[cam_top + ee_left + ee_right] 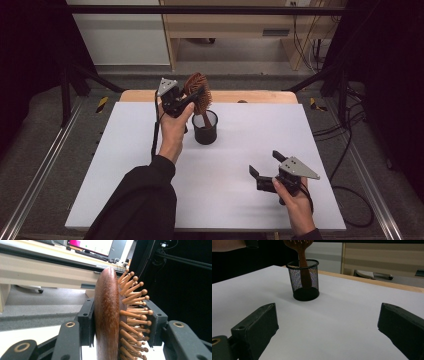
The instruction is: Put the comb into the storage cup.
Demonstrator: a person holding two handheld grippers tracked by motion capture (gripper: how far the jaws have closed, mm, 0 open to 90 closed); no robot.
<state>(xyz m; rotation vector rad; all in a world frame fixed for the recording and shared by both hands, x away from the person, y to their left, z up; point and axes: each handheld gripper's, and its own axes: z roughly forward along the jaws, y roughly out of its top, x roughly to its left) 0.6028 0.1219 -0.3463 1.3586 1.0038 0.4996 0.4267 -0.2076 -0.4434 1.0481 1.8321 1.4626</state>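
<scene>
Hairbrush (198, 92) stands handle-down in the mesh cup (205, 128) near the tabletop's far edge, your left gripper (186, 101) clamping its head, right gripper (266, 167) agape, idle.

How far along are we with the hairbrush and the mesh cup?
Done: the wooden hairbrush stands handle-down inside the black mesh cup on the white table.
In hand: the left gripper is clamped on the brush head, one jaw on its back, one on the bristles.
Left: whether the handle rests on the cup's bottom is unclear; releasing looks like the next step. The right gripper sits open, idle, near the table's front.
</scene>
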